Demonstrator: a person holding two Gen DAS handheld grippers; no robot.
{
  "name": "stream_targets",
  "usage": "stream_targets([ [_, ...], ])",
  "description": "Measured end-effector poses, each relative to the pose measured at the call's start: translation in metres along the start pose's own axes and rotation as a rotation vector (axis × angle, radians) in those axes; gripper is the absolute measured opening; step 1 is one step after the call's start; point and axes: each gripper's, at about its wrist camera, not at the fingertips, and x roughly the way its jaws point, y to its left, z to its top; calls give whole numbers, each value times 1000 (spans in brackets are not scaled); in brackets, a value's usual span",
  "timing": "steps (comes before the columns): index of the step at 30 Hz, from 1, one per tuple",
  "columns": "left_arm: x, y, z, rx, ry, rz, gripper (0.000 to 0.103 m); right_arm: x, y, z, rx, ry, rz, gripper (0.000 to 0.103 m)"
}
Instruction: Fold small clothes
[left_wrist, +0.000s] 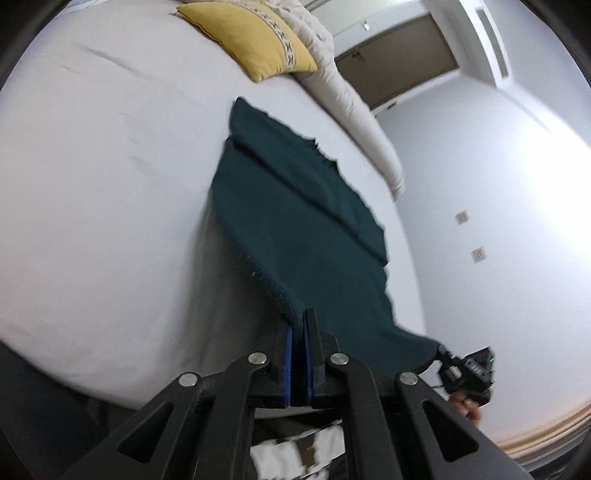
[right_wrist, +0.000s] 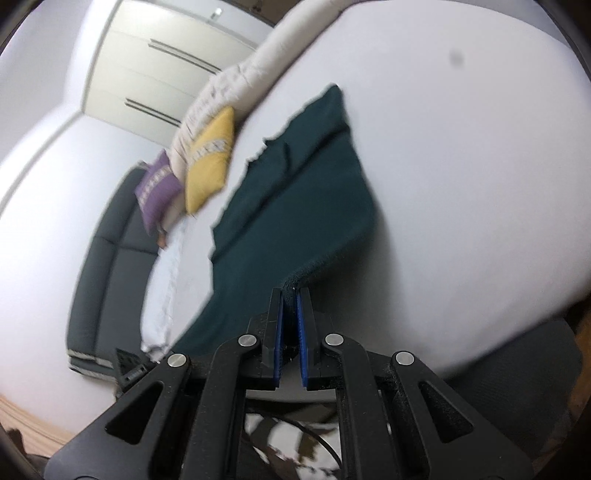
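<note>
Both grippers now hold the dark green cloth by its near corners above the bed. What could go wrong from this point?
1. Each gripper, left gripper and right gripper, pinches only a corner tip of the green cloth, so one could slip out.
2. The far end has a crease that may get folded in.

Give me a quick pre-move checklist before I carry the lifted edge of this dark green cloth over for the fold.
1. Left gripper shut on a near corner of the dark green cloth: ok.
2. Right gripper shut on the other near corner: ok.
3. Far edge resting on the white bed: ok.
4. Cloth lying smooth: not ok, a ridge crosses it.
5. Yellow pillow apart from cloth: ok.
6. Cloth's underside: cannot tell.
</note>
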Motion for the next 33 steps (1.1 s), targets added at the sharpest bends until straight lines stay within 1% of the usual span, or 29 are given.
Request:
stream_targets([
  [5, 3, -6, 38, -52, -55, -67, 6, 15, 18, 42, 35, -56, 43, 6],
  [9, 15, -6, 71, -88, -94, -95, 6, 30, 28, 78, 52, -84, 55, 6],
  [12, 30, -4, 94, -116, -109, -98, 6, 45, 36, 103, 54, -107, 57, 6],
  [17, 50, 1, 126, -142, -124, -99, 6, 67, 46, 133, 50, -126, 54, 6],
  [22, 66, 8, 158, -166, -138, -96, 6, 91, 52, 162, 36, -146, 26, 6],
  [27, 89, 10, 186, -171, -142, -79, 6, 116, 49, 188, 40, -169, -8, 6],
  [33, 120, 15, 219, -175, -151, -51, 6, 157, 38, 221, 69, -184, -48, 6],
])
